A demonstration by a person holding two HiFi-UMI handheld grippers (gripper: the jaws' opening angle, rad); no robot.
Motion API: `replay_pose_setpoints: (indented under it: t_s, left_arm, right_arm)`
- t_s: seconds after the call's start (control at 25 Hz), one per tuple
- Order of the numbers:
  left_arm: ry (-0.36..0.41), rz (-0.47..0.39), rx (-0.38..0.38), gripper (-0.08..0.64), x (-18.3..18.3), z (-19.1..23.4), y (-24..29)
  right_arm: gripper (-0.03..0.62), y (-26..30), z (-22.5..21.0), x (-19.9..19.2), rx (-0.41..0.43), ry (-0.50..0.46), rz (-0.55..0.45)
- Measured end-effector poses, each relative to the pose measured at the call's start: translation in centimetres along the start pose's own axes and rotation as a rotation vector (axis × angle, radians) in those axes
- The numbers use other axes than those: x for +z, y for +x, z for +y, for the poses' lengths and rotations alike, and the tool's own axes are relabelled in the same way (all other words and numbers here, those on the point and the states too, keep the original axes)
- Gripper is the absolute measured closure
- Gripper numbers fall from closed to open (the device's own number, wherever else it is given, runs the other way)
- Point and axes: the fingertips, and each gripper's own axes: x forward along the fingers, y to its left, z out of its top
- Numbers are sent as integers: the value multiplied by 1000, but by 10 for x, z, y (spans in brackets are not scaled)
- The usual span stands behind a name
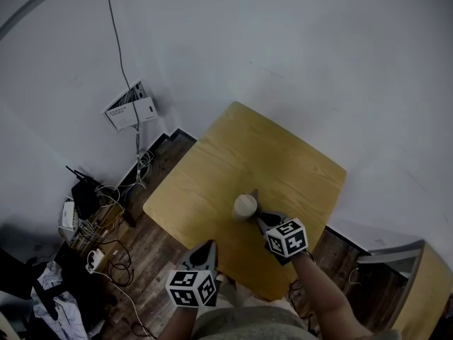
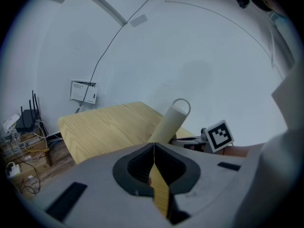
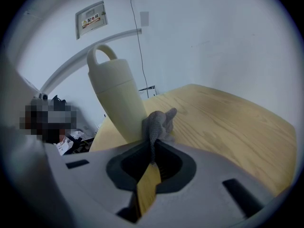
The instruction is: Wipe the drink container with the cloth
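Note:
A cream drink container [image 1: 245, 205] with a loop handle stands upright near the front of the wooden table [image 1: 283, 154]. My right gripper [image 1: 259, 214] is just to its right, shut on a small grey cloth [image 3: 156, 124]. In the right gripper view, the cloth bunches out of my right gripper [image 3: 153, 144] and presses against the lower side of the container [image 3: 116, 96]. My left gripper [image 1: 209, 248] hovers at the table's front edge, left of the container, jaws shut with nothing in them. In the left gripper view, my left gripper [image 2: 154, 146] points at the container [image 2: 173, 120].
The table sits in a corner of white walls. A wall box [image 1: 132, 106] with cables hangs at the left, above a router and tangled cables [image 1: 92, 214] on the dark wooden floor. A pale cabinet [image 1: 414, 275] stands at the lower right.

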Motion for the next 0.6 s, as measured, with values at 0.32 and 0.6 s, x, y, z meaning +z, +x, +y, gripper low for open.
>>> replay_pose_setpoints:
  t_s: [0.32,0.6]
  left_arm:
    - [-4,2,6,557,-2,1,-1]
    - [1,-6,2,557,0,-1,-3]
  right_arm:
    - [578,9,-6,-15,-23,21,37]
    - [578,6,-8,-20,-54,27,51]
